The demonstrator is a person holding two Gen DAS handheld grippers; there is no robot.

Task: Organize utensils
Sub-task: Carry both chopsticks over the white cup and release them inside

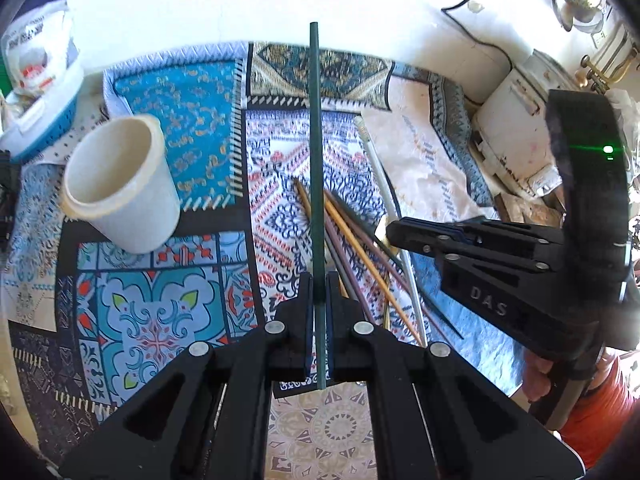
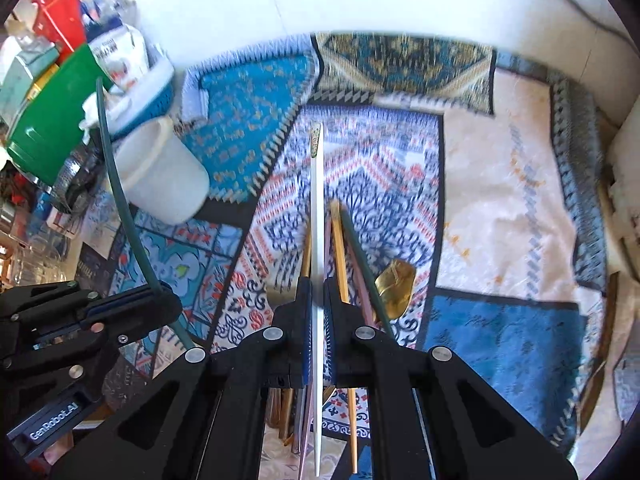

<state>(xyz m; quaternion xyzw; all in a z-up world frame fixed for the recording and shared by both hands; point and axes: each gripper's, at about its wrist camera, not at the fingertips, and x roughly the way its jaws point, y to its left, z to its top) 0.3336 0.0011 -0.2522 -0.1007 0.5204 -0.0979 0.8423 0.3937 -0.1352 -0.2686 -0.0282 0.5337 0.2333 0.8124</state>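
In the left wrist view, a dark green chopstick point(image 1: 316, 168) is pinched between the fingers of the left gripper point(image 1: 319, 292) at the lower centre and runs straight up the frame. A pile of chopsticks point(image 1: 360, 240) is seen just right of it on the patterned cloth point(image 1: 192, 128), and a white cup point(image 1: 120, 184) stands at the left of the frame. The right gripper point(image 1: 394, 230) is seen at the right; what it holds cannot be told here. In the right wrist view, a white chopstick point(image 2: 317, 208) is clamped between the fingers of the right gripper point(image 2: 318, 296) at the centre. The left gripper point(image 2: 170, 300) is seen at the lower left with the green chopstick point(image 2: 116, 184) in it. A gold spoon point(image 2: 394, 284) lies right of centre beside the pile point(image 2: 352, 256).
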